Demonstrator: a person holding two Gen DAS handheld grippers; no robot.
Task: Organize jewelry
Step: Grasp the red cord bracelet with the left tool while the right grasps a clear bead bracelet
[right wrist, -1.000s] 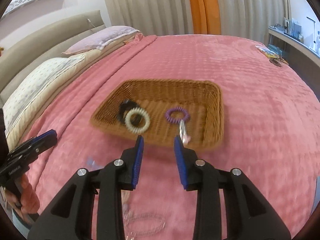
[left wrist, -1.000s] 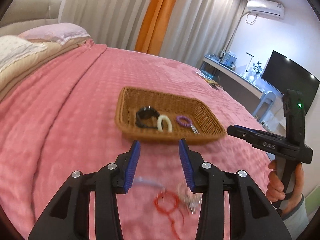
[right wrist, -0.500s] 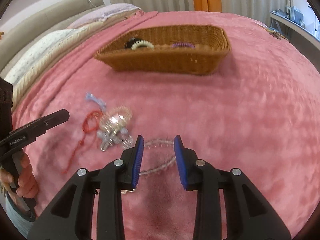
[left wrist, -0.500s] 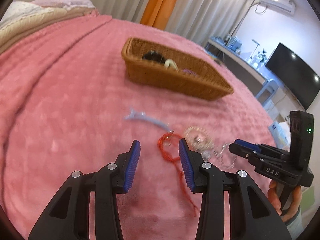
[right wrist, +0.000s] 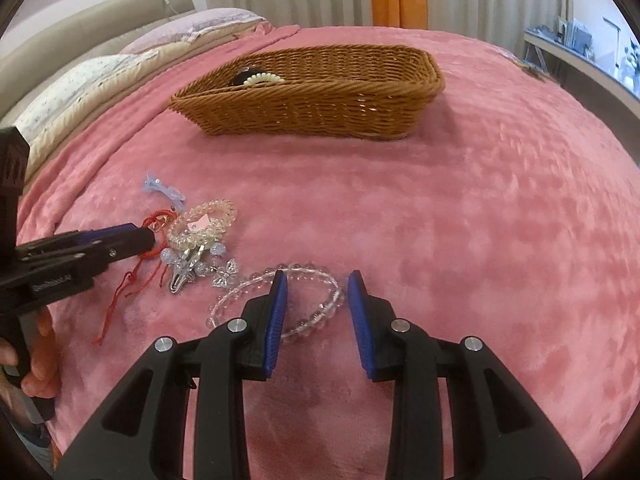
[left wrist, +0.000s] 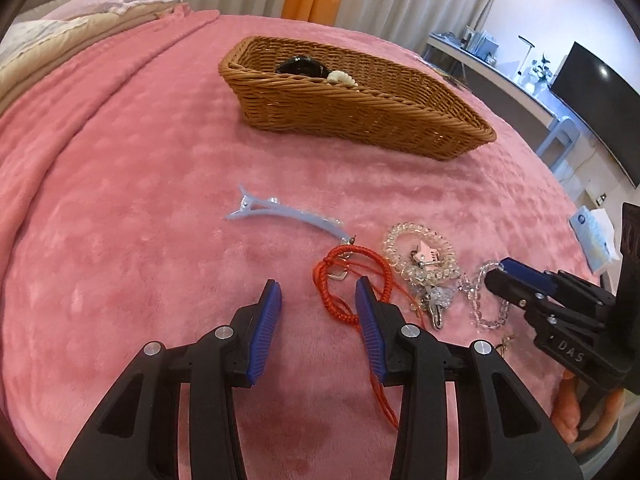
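Loose jewelry lies on a pink blanket (left wrist: 120, 184). My left gripper (left wrist: 318, 292) hovers low and open, with part of a red cord bracelet (left wrist: 348, 276) lying between its blue pads. Beside the cord are a pale blue hair clip (left wrist: 288, 216), a clear coil bracelet (left wrist: 418, 248) and a beaded silver clip (right wrist: 188, 268). My right gripper (right wrist: 316, 280) is open over a clear bead bracelet (right wrist: 304, 268), whose right arc sits between the fingers. The pads of neither gripper press on anything. A wicker basket (right wrist: 312, 108) stands beyond, holding a black item and a cream coil tie (left wrist: 340, 77).
Pillows (right wrist: 80, 80) lie at the left head of the bed. Curtains hang behind it. A desk and a dark screen (left wrist: 592, 100) stand past the right edge, and a tissue pack (left wrist: 596, 232) lies near that edge. A hand (right wrist: 36, 360) grips the left tool.
Both grippers have come down and back from above the basket to just over the loose jewelry. The basket now sits farther off. The jaws look unchanged.
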